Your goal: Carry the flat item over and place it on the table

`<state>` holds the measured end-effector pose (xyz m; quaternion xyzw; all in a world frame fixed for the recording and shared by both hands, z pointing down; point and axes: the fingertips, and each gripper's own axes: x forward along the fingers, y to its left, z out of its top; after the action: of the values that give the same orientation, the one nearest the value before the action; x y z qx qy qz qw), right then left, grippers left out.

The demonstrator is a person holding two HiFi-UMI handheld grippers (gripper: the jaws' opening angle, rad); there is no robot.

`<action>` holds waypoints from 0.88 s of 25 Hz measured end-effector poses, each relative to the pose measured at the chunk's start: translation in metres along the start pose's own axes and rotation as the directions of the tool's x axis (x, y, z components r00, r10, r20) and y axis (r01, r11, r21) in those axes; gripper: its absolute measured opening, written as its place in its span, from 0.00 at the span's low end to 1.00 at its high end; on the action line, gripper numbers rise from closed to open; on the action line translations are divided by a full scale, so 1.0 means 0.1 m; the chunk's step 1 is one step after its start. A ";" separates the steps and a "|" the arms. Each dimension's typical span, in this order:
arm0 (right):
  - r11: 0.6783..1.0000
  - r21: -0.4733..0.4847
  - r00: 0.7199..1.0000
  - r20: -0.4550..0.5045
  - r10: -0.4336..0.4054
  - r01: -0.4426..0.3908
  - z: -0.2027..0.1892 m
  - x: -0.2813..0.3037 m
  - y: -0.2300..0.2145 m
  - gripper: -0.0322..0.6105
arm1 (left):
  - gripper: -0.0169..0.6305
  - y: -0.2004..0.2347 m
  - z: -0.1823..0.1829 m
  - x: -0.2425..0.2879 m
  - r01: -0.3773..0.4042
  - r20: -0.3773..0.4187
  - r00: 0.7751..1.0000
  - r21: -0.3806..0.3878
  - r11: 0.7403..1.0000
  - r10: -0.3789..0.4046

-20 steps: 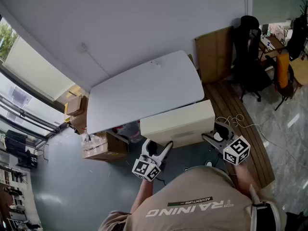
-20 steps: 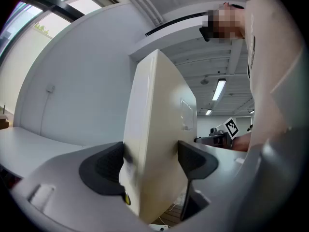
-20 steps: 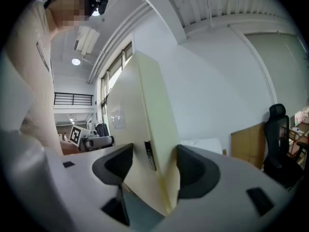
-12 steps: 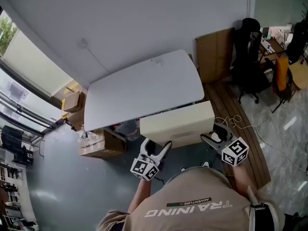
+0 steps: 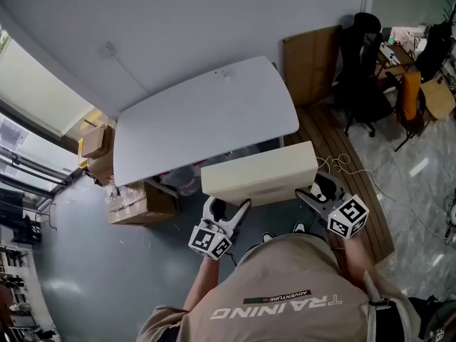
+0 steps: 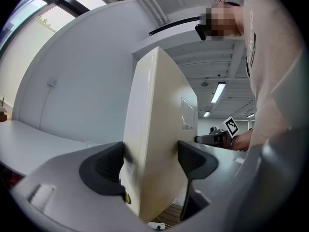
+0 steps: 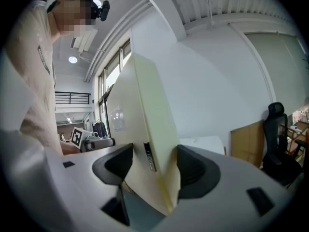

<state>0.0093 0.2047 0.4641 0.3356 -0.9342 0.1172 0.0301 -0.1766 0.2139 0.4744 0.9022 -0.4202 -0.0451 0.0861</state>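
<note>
A flat cream panel (image 5: 260, 173) hangs in the air, held at both ends, just in front of the near edge of the white table (image 5: 206, 112). My left gripper (image 5: 229, 214) is shut on the panel's left end. In the left gripper view both dark pads (image 6: 104, 167) press its faces (image 6: 159, 124). My right gripper (image 5: 315, 194) is shut on the right end. In the right gripper view the panel (image 7: 145, 124) stands on edge between the pads (image 7: 194, 170). Each gripper view shows the other gripper's marker cube beyond the panel.
Cardboard boxes (image 5: 135, 204) sit on the floor under the table's left side. A brown board (image 5: 310, 61) leans on the wall at the table's right. Office chairs (image 5: 363, 70) stand at the far right. Wooden planks (image 5: 353, 191) and cables lie beside my right gripper.
The person has stepped forward and to the left, so the table has shifted in the view. The panel stays clamped between both grippers at about the same height.
</note>
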 end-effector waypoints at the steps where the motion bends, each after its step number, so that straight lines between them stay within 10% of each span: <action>1: 1.000 0.001 1.000 0.000 -0.003 0.003 -0.01 0.01 0.01 0.49 | 0.55 0.01 -0.03 -0.01 0.007 -0.003 1.000 -0.007 1.000 -0.007; 22: 0.995 0.101 0.998 -0.057 0.011 -0.006 -0.30 0.53 -1.13 0.49 | 0.55 0.54 -0.48 1.02 -0.022 -0.105 0.994 -0.031 0.999 0.018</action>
<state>0.0393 0.0940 0.5230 0.3292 -0.9273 0.1738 0.0393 -0.1445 0.1071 0.5310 0.8976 -0.4233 -0.0036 0.1231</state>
